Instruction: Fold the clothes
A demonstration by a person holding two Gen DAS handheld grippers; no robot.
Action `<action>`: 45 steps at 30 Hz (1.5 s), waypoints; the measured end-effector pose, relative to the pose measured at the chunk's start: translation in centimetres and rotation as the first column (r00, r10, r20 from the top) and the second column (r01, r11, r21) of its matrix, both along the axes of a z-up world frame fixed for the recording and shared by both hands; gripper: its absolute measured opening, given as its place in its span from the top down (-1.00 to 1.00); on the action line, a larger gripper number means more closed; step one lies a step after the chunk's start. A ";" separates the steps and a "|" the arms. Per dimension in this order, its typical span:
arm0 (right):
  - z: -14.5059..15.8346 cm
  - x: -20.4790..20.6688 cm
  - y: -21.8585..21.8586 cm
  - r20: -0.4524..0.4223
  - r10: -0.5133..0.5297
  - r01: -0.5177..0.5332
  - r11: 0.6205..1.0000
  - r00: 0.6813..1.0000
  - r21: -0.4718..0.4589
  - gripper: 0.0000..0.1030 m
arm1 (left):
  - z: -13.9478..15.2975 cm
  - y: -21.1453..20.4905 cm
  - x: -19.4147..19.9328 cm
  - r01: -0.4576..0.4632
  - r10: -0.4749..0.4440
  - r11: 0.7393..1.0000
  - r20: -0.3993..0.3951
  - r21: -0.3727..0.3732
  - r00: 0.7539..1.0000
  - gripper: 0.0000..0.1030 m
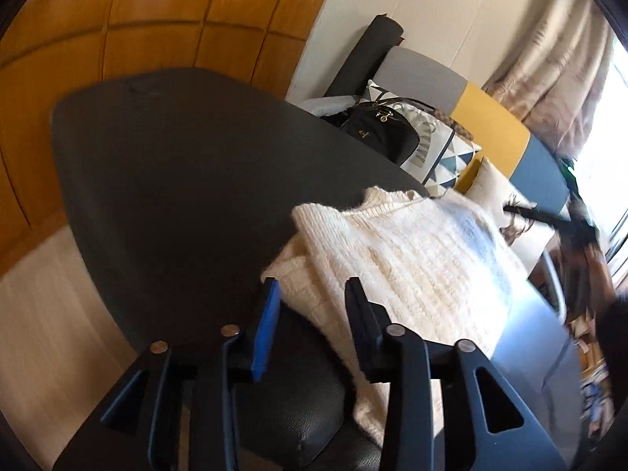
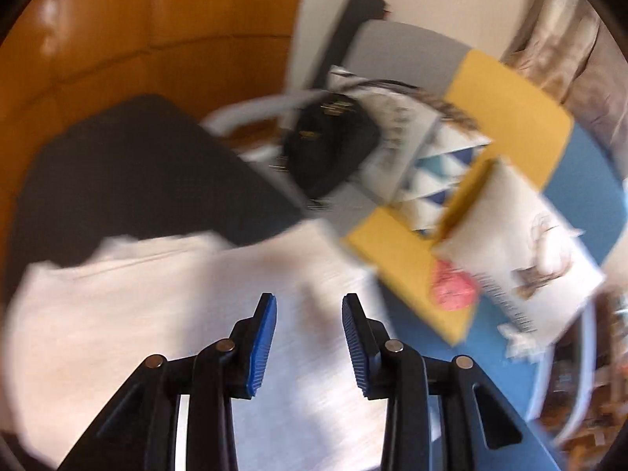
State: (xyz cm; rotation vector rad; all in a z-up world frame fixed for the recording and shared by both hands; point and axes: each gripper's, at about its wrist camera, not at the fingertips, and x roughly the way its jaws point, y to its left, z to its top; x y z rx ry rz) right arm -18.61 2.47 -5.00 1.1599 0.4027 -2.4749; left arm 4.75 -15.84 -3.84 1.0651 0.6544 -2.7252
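A cream knitted sweater [image 1: 400,259] lies folded on the right part of a dark table [image 1: 176,180]. My left gripper [image 1: 313,294] hovers over its near left edge. Its jaws stand apart, and the knit shows in the gap without the pads pressing on it. The right wrist view is blurred by motion. There the sweater [image 2: 137,314] is a pale patch across the dark table [image 2: 129,172], and my right gripper [image 2: 309,308] is open above it with nothing between its blue pads.
Behind the table stands a sofa [image 1: 494,125] with grey, yellow and blue panels, patterned cushions [image 1: 435,145] and a black bag [image 1: 376,129]. A pink object [image 2: 453,286] lies on the sofa. A black padded seat [image 1: 298,428] sits below the table's near edge. Wood panelling [image 1: 157,11] is behind.
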 end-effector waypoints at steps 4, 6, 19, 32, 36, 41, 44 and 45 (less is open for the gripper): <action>-1.9 13.6 -5.5 0.062 0.238 -0.235 0.970 0.969 -0.054 0.31 | -0.8 0.2 -2.3 0.045 -0.037 0.991 0.059 -0.128 0.998 0.17; -3.5 19.3 -8.5 0.078 0.344 -0.344 0.939 0.936 -0.011 0.30 | -1.0 0.9 -2.9 0.078 -0.064 0.974 0.073 -0.214 0.995 0.08; -9.8 23.8 -17.6 0.034 0.397 -0.396 0.902 0.917 0.174 0.52 | -0.8 0.8 -2.7 0.131 -0.122 0.969 0.057 -0.208 0.991 -0.20; -7.8 20.6 -12.1 0.294 0.415 -0.353 0.904 0.861 -0.242 0.69 | -0.4 -0.1 0.9 0.154 -0.144 0.960 0.059 -0.234 0.988 -0.21; -6.8 19.7 -11.0 0.304 0.441 -0.354 0.886 0.845 -0.299 0.38 | 1.0 1.8 1.2 0.182 -0.182 0.958 0.024 -0.223 0.983 -0.22; -2.7 17.5 -8.9 0.204 0.377 -0.320 0.910 0.904 -0.264 0.37 | 2.8 5.9 0.1 0.271 -0.283 0.923 -0.005 -0.273 0.959 -0.35; -3.9 13.9 -7.1 0.189 0.170 -0.136 0.974 0.967 -0.180 0.37 | 0.8 7.4 -1.8 0.282 -0.268 0.925 0.089 -0.254 0.959 -0.37; -5.5 12.9 -6.9 0.229 0.129 -0.098 0.985 0.965 -0.141 0.37 | -1.0 7.7 -2.6 0.291 -0.255 0.929 0.174 -0.230 0.951 -0.37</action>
